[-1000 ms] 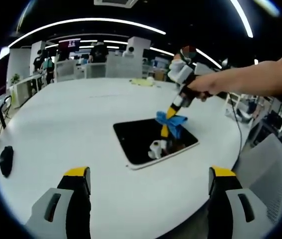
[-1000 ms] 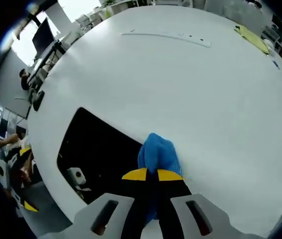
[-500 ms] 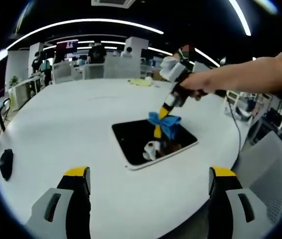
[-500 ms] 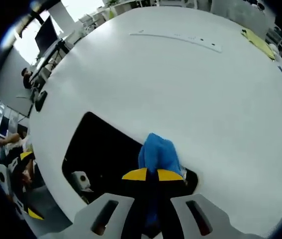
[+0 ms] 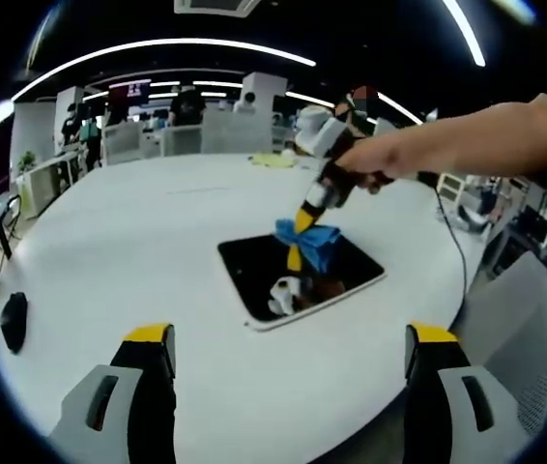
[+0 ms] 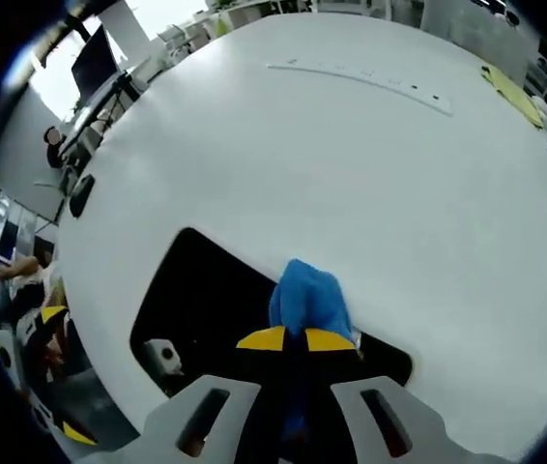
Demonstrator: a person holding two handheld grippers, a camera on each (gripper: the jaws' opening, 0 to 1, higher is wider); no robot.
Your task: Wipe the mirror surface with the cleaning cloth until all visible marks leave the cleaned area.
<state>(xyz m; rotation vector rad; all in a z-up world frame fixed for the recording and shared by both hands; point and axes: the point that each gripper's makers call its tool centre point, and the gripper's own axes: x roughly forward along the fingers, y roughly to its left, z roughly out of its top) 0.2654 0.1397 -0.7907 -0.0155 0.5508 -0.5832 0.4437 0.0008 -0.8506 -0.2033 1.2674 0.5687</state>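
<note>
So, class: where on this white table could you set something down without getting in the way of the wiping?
Free: the wide bare tabletop between the mirror and the dark object at the table's edge. Crowded: the mirror itself, where the right hand-held gripper presses the blue cleaning cloth.

We count one mirror (image 5: 301,280), one blue cleaning cloth (image 6: 307,302), one white table (image 5: 138,242), one dark mouse-shaped object (image 5: 13,321) near its edge, one yellow item (image 6: 511,93) far across, and two grippers (image 5: 293,333) (image 6: 286,339).
</note>
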